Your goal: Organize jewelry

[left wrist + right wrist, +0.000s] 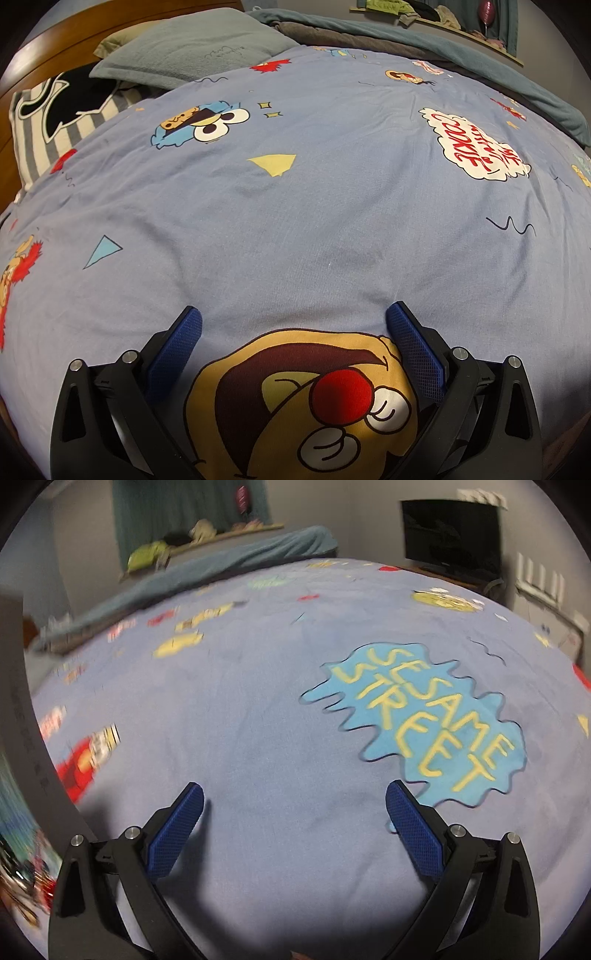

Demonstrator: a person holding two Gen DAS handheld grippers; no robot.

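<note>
No jewelry shows in either view. My left gripper (294, 314) hangs open just above a blue cartoon-print bedspread (295, 221), its blue pads wide apart with nothing between them; a printed yellow face with a red nose lies under it. My right gripper (294, 794) is open too, empty, low over the same bedspread (258, 738), beside a blue "Sesame Street" print (424, 723). The right wrist view is blurred by motion.
A grey-green pillow (192, 48) and a striped pillow (55, 122) lie against a wooden headboard (44, 48). A teal blanket (480, 62) runs along the far side. A dark screen (450, 535) stands past the bed's foot. A grey upright edge (22, 720) sits at the left.
</note>
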